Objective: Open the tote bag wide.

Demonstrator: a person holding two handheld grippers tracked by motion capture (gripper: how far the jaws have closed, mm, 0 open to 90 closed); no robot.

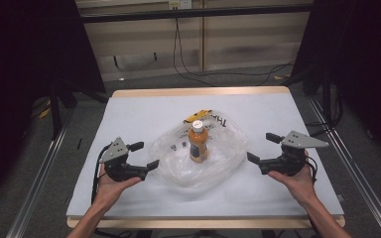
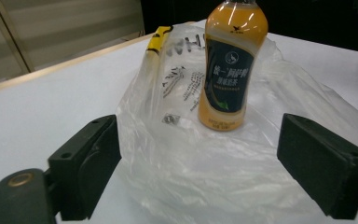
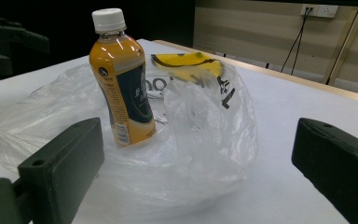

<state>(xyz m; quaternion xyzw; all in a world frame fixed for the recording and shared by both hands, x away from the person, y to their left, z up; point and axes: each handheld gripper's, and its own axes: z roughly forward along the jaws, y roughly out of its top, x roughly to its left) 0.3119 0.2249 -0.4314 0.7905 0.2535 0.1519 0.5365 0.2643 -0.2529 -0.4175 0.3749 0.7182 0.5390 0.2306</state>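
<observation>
Both tongs rest low over the white tabletop point(image 1: 129, 106), one in each of my hands. Left tongs point(image 1: 145, 155) gape wide with nothing between the jaws, just beside the left edge of a crumpled clear bag point(image 1: 171, 168). Right tongs point(image 1: 263, 148) are likewise spread wide and hold nothing, just off the bag's right edge. Between the two, an orange bottle point(image 1: 198, 144) with a white cap stands upright on the bag, near the tabletop's middle, touching neither tongs. Seen from the left gripper view, the bottle point(image 2: 231, 65) stands beyond the open jaws, slightly right of centre; from the right gripper view, it point(image 3: 121, 79) stands nearer the left jaw.
</observation>
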